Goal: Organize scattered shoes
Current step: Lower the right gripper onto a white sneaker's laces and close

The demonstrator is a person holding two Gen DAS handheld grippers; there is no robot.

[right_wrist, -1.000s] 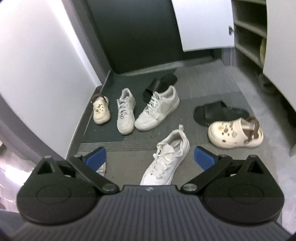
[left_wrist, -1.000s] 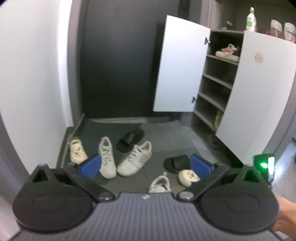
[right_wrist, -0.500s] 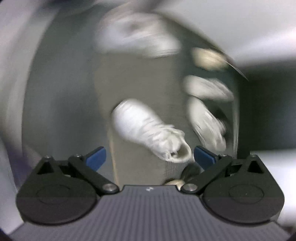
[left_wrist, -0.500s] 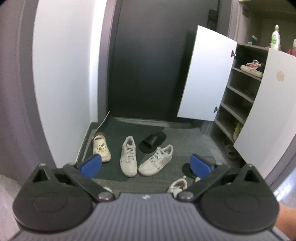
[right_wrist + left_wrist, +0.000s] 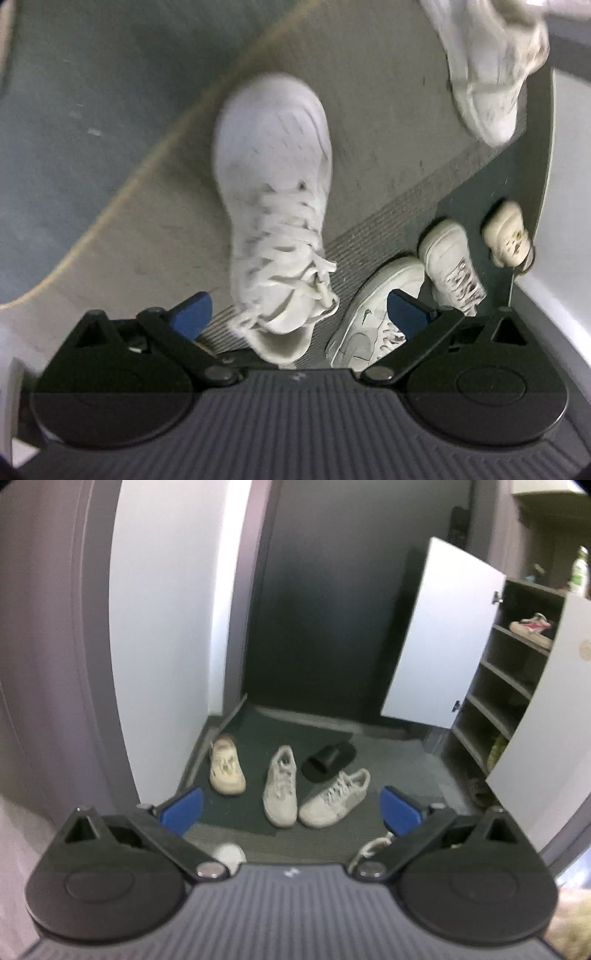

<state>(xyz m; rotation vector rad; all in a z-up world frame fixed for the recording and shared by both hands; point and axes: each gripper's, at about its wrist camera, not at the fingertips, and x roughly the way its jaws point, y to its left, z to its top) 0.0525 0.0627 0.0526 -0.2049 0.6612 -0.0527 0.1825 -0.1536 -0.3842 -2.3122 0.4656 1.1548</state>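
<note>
The right gripper (image 5: 299,314) hangs spread wide over a white sneaker (image 5: 275,206) on the tan floor, heel at six o'clock, nothing gripped. The left gripper (image 5: 291,805) is parted and empty too; two white sneakers (image 5: 280,786) lie at twelve o'clock, the shoe cabinet (image 5: 517,686) at two.

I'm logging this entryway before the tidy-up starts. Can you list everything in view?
white sneaker: 1, white, on the floor between the right gripper's open fingers
white sneakers: 2, white, side by side on the dark mat
cream clog: 1, cream, on the mat by the left wall
black slide: 1, black, behind the sneakers
shoe cabinet: 1, white doors open, right side
shelved sneaker: 1, white and red, upper shelf
bottle: 1, on the cabinet top
left gripper: 1, black with blue pads, open
right gripper: 1, same, open
</note>
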